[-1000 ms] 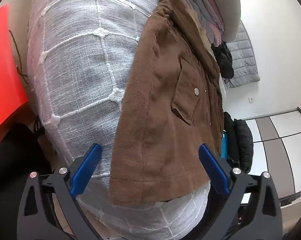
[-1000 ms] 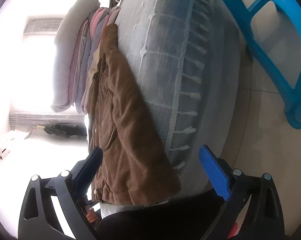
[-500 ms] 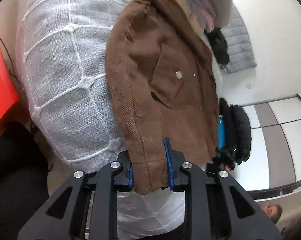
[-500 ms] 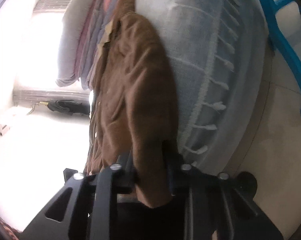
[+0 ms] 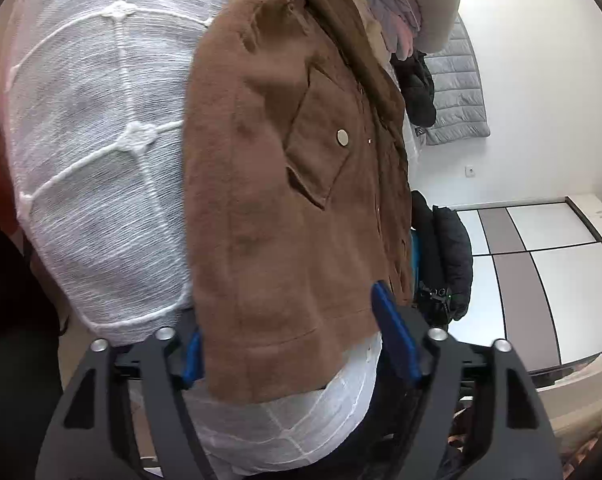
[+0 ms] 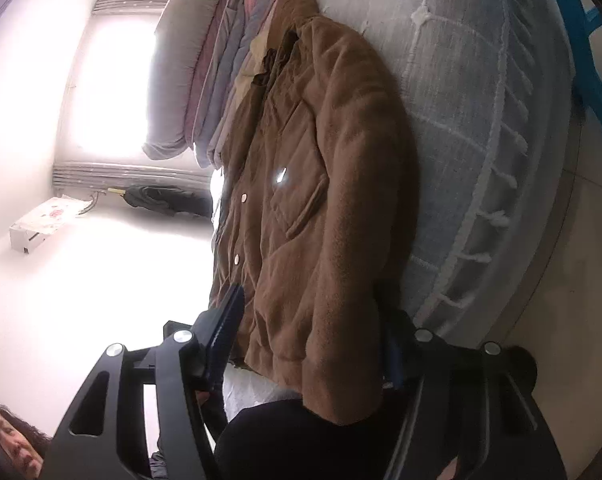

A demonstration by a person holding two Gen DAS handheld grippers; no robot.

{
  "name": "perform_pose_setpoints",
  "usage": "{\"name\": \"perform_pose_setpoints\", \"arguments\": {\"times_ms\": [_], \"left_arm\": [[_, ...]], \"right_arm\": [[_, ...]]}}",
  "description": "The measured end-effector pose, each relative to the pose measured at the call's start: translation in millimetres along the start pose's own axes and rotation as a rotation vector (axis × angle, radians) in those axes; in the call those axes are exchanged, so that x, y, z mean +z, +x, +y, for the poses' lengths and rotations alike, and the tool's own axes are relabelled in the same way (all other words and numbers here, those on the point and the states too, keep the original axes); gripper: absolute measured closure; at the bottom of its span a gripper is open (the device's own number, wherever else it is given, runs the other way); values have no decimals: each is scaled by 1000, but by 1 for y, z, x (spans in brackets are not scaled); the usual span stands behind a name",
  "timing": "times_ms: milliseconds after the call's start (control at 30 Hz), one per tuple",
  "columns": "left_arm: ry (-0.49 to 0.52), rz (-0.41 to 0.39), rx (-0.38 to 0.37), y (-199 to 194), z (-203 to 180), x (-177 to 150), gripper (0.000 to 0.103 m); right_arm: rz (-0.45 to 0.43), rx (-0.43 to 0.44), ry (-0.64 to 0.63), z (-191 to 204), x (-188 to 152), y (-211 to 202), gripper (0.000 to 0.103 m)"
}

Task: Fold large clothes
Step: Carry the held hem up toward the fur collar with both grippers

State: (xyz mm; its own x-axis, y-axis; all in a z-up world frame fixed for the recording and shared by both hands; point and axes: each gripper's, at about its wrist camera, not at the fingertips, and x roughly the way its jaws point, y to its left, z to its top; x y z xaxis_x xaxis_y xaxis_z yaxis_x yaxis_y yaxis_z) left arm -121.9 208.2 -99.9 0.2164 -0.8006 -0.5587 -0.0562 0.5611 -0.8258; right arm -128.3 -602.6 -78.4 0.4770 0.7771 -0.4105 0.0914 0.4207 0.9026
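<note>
The brown jacket (image 5: 293, 200) lies spread on a white textured bedspread (image 5: 93, 140), with a stack of folded clothes (image 5: 385, 4) just beyond its collar at the far end. In the left wrist view the bedspread, crossed by raised cord lines with small knots, fills the left of the scene. To its right comes the jacket, with a flap pocket (image 5: 321, 148) closed by a metal snap button (image 5: 343, 137). Dark coats (image 5: 445, 256) hang at the far right, against a white wall. The left gripper (image 5: 293, 346) sits at the near hem of the jacket. Its jaws have just been opening and now stand apart, one blue pad (image 5: 393, 340) clear of the fabric on the right, the other half hidden behind the hem on the left. The hem lies between the fingers, and they do not press it.

In the right wrist view a bright window (image 6: 113, 80) and a pale floor take up the left. The clothes stack (image 6: 221, 72) and the jacket (image 6: 325, 208) follow in the middle, and the fringed edge of the bedspread (image 6: 481, 160) runs down the right, next to a blue plastic frame (image 6: 581, 52). The right gripper (image 6: 309, 340) straddles the jacket's near cuff and hem. Its jaws have also just been opening. The left finger (image 6: 221, 332) stands off the cloth, while the right one is mostly covered by the sleeve, so the fabric hangs loosely between them and is not clamped.
</note>
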Motion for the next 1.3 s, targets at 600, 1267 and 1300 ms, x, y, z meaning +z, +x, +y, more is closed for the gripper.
{"name": "perform_pose_setpoints", "arguments": {"times_ms": [600,1267,1300], "left_arm": [[235,-209,2,-76,-113,-19,92],[40,-15,-37,-92,-11,-119,87],[36,-12,-30,-90,-8,-119,85]], "right_arm": [[-252,162,-148,93,-34,-36,91],[-175,40,-12,49,-135,-106,57],[-178,38,6,42,-137,-107,53]]}}
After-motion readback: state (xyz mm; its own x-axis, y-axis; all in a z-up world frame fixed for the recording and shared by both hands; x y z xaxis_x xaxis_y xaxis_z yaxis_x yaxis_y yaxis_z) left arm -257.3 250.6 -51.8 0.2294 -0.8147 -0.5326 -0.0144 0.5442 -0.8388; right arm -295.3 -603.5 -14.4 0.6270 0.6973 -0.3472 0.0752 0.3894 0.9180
